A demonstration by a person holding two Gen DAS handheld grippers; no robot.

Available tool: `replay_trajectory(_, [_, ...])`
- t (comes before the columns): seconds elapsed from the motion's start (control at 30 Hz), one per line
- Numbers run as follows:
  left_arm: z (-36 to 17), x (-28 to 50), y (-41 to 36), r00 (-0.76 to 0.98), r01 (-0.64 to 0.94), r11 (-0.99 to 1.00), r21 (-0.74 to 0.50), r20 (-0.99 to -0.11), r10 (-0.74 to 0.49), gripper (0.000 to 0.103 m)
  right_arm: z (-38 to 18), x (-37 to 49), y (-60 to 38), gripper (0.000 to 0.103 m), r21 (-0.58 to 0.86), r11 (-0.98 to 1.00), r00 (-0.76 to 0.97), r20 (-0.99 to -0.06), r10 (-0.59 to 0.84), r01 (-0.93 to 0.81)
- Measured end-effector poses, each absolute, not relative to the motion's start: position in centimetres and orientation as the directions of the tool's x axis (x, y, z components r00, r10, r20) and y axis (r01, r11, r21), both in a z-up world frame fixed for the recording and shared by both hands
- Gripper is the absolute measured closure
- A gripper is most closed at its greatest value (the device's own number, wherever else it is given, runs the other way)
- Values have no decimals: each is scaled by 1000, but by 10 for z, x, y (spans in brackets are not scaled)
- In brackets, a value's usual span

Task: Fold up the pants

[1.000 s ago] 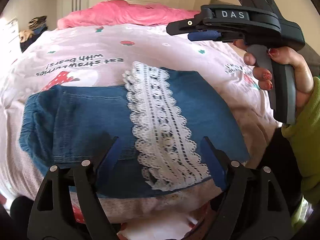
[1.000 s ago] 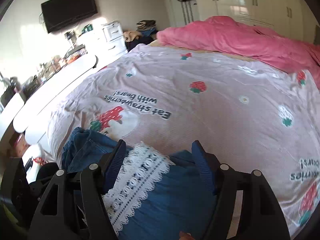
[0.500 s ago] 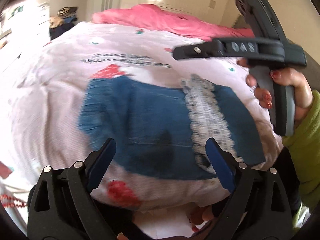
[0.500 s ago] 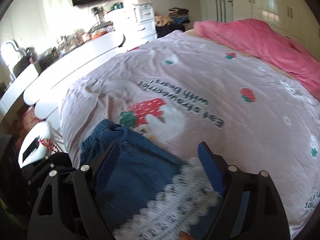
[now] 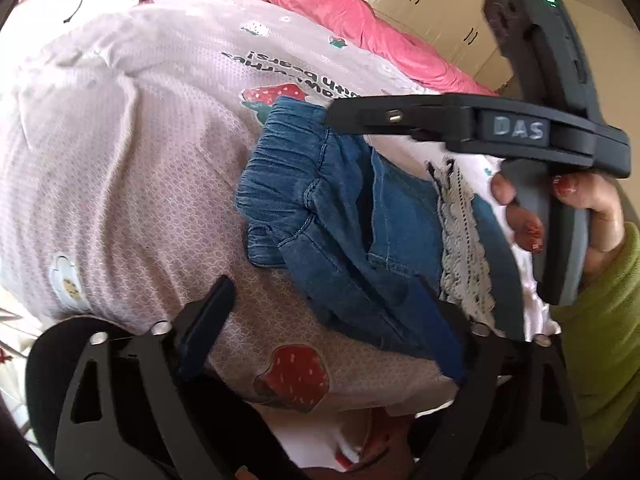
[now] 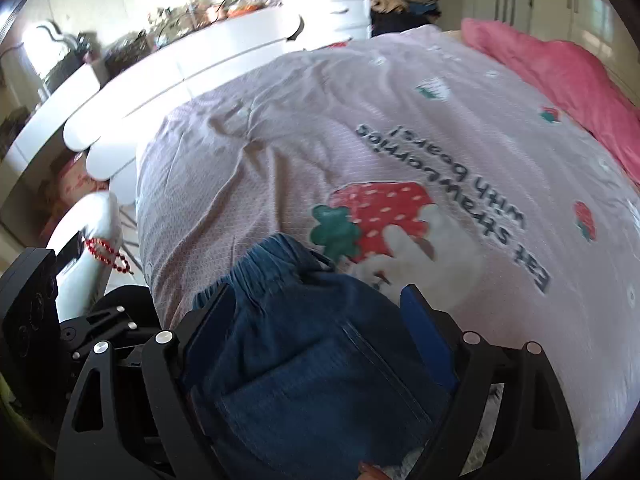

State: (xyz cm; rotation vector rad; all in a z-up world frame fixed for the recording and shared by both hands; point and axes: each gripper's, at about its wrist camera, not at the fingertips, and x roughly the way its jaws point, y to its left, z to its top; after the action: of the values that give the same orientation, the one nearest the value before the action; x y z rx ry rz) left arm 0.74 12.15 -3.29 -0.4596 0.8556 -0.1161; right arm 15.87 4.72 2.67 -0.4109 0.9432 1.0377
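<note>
Folded blue denim pants [image 5: 352, 240] lie on the bed's near edge, elastic waistband [image 5: 276, 160] to the left, a white lace strip [image 5: 464, 240] to the right. My left gripper [image 5: 320, 292] hovers over their near edge. Its jaws are closing, with the denim's edge between them and the pads not pressing. My right gripper [image 5: 332, 114], seen from the side, reaches over the waistband's far corner. In the right wrist view the right gripper [image 6: 316, 296] straddles the waistband end of the pants [image 6: 304, 360], jaws opening, nothing pinched.
The pale pink bedspread [image 5: 120, 160] with strawberry prints covers the bed. A pink quilt [image 5: 360, 20] lies at its far side. A hand [image 5: 592, 208] in a green sleeve [image 5: 600, 320] holds the right gripper. A white desk [image 6: 160, 60] stands left of the bed.
Both grippers have slid left along the pants, from the lace end to the waistband end, and rolled. The right gripper's jaws stand wider than before.
</note>
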Motion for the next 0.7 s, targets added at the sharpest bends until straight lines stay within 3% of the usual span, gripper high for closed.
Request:
replay_trajectory(0.13, [-37,12,124,654,-74,877,-475,-687,-318,39,18,161,71,19,111,434,147,-842,518,-894])
replay_trajectory(0.3, [-47,25,125,642,-91,859,-504,-689,-336,40,2,164,88,21,97,375,104,-870,482,-922])
replay_trajectory(0.37, [-51,29,127,646,-102,850,-518,-684,-339,40,-9,166,90,52,124,369,70,-880,470,-921])
replay_trajectory(0.57, [-43,31,117,651,-103,873,-477,-696,-304,41,0,165,69,70,203,377,49,-826,562,-904])
replay_trajectory(0.7, [-30,35,105,658,-77,872,-483,-682,-320,48,24,167,37,73,281,371,31,-760,650,-885])
